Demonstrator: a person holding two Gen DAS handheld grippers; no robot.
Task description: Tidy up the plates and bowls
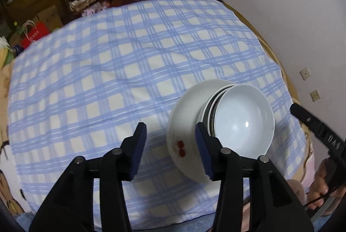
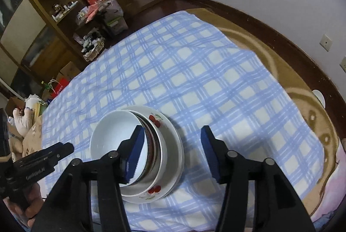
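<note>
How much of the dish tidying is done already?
It looks nearly done: the white bowl sits on top of other bowls, all nested on the cherry plate, one pile on the checked cloth. Nothing is in hand: the left gripper and right gripper are both open and empty. I see no loose dishes left.

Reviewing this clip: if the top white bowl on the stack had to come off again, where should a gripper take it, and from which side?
Probably by the rim. The top white bowl sits upright and nested in the stack on the cherry plate, so only its thin lip is free. Come from above, one finger inside and one outside the wall, on the side away from the bowls beneath. Both the left gripper and right gripper stand open, empty.
</note>
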